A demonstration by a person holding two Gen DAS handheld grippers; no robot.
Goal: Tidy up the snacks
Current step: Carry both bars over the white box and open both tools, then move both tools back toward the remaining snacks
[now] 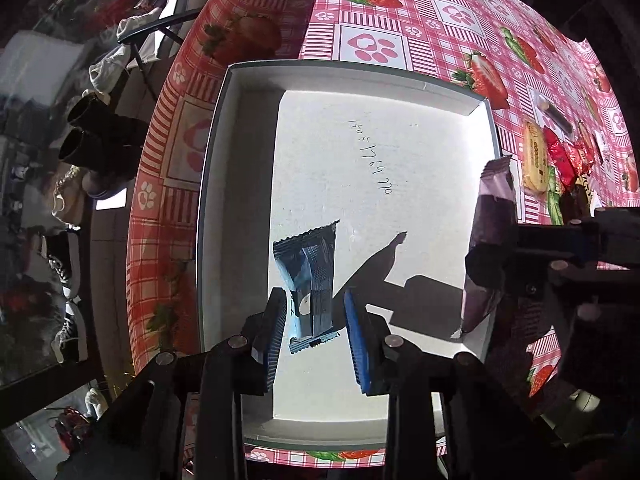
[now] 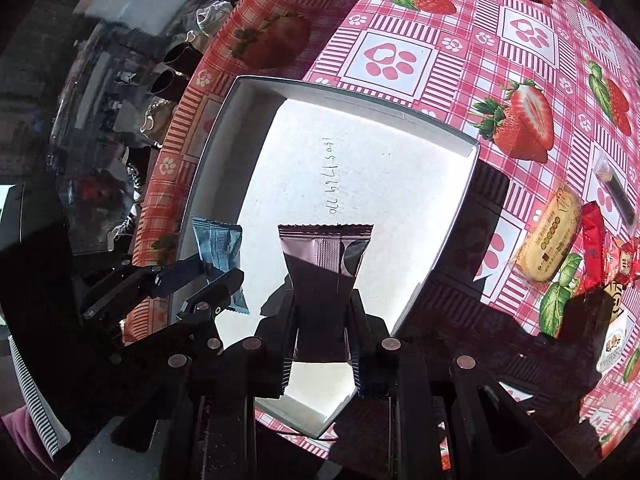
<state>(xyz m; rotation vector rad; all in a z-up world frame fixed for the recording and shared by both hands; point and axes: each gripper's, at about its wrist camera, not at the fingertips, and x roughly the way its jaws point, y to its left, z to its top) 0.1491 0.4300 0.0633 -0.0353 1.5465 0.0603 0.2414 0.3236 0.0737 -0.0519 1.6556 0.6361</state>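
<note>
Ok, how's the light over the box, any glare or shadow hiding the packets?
Left wrist view: hard sunlight blows the white box floor nearly white; the left claw and blue packet cast a sharp shadow. Right wrist view: the purple packet in the right claw is backlit and dark below. Fisheye bends the box rims in both.

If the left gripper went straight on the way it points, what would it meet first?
The blue snack packet, which already sits between the open fingers of the left gripper. Past it lies the white floor of the box. Whether the packet rests flat on that floor is hard to judge; depth is unclear.
</note>
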